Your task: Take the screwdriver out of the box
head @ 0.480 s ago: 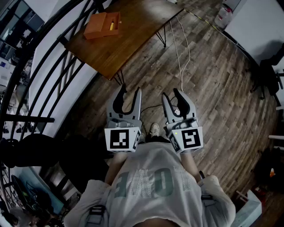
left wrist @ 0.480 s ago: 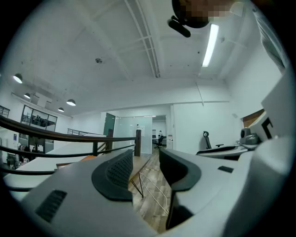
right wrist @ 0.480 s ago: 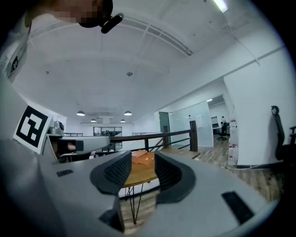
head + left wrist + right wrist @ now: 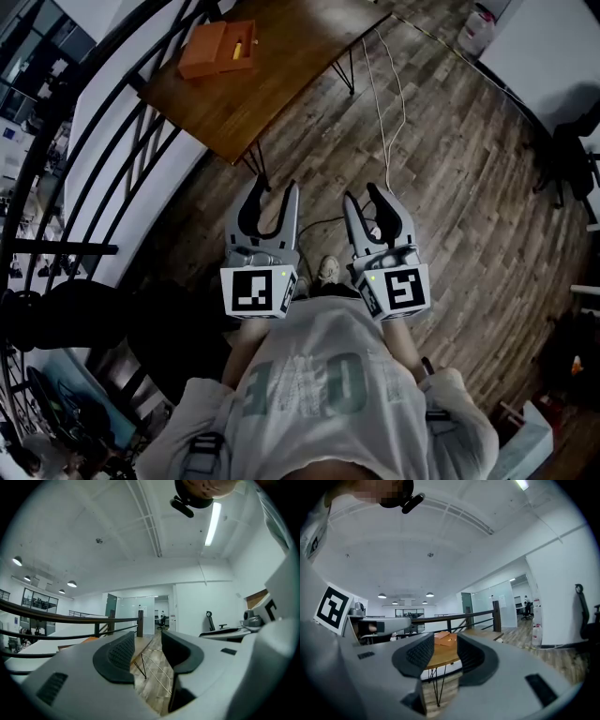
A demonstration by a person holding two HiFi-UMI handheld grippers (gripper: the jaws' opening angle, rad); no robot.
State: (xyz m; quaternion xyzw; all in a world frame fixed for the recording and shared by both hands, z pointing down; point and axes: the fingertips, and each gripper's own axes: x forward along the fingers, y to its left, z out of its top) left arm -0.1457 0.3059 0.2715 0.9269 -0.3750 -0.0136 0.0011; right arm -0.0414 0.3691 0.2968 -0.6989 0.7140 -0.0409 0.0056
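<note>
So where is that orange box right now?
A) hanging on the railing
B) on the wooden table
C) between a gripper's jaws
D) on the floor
B: the orange box lies open on the wooden table.

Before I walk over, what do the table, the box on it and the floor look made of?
Table: brown wood-look top with visible grain; thin black rod legs, probably metal.
Box: matte orange, wood or card, unclear.
Floor: grey-brown wood-look planks.

Box [image 4: 217,49] a tad higher in view
</note>
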